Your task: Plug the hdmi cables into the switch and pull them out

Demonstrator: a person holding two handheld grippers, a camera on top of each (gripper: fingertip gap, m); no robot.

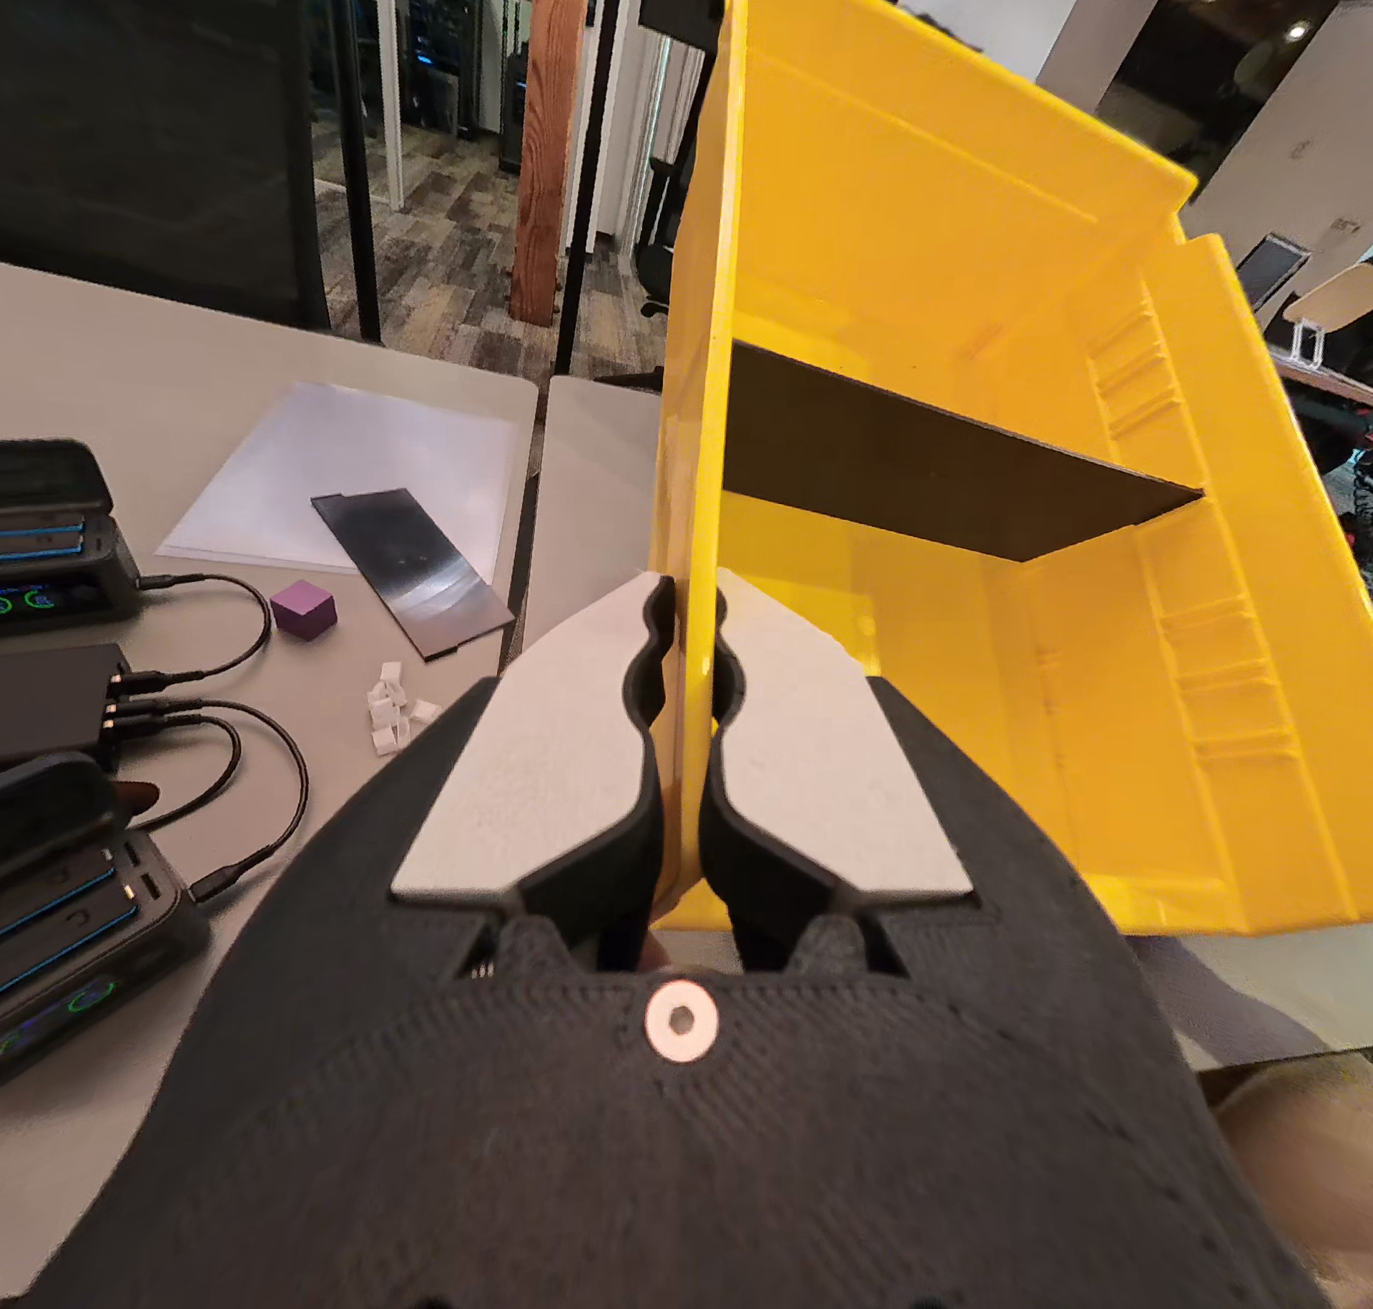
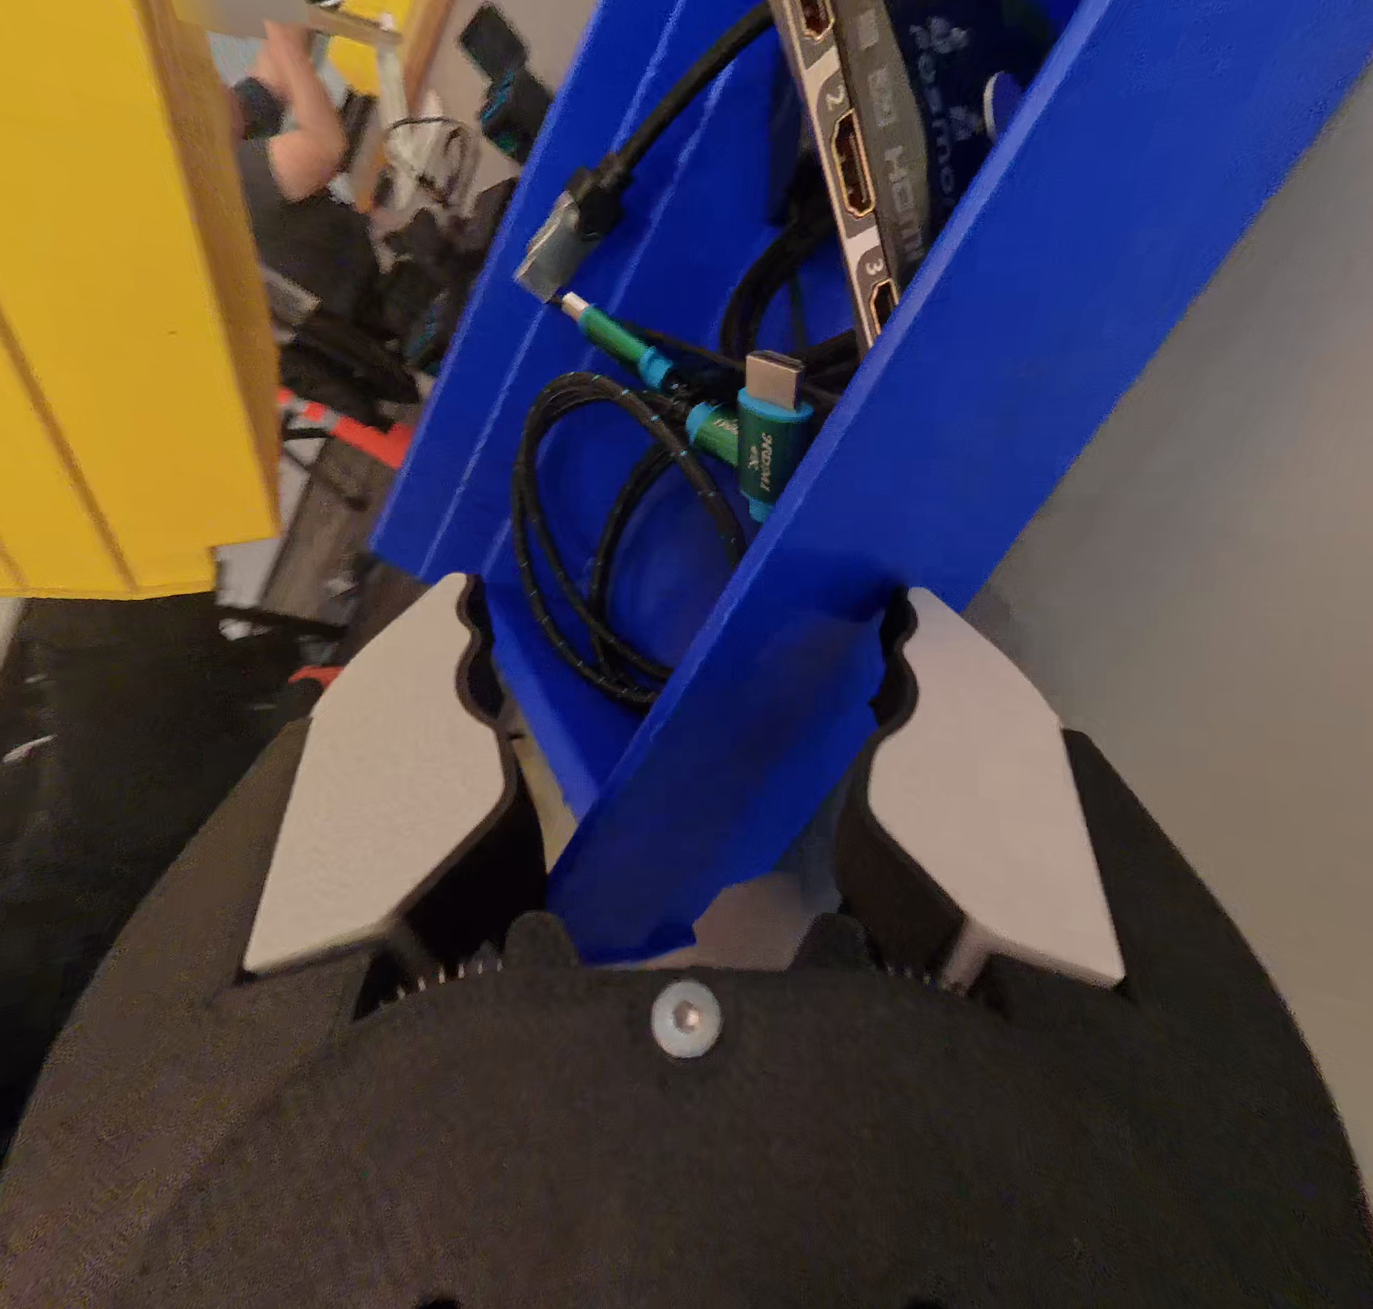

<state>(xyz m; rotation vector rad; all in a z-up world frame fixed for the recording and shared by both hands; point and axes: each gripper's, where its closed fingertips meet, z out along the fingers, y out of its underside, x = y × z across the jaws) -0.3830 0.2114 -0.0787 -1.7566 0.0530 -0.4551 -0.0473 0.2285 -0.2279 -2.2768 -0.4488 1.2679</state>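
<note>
My left gripper is shut on the side wall of a yellow bin, which is tilted up off the table; a black divider crosses its inside. My right gripper grips the corner rim of a blue bin, also tilted. Inside the blue bin lie the grey HDMI switch with empty gold ports, a green-plugged HDMI cable, a black cable with a silver plug and a coil of braided cable. The yellow bin shows at the left of the right wrist view.
On the grey table at left are black chargers with cables, a purple cube, a black plate on a white sheet, and small white pieces. A black chair stands behind. A person is in the background. Across from one pair of fingers to the other is roughly 35 cm. The purple cube lies around 30 cm away from my left fingertips.
</note>
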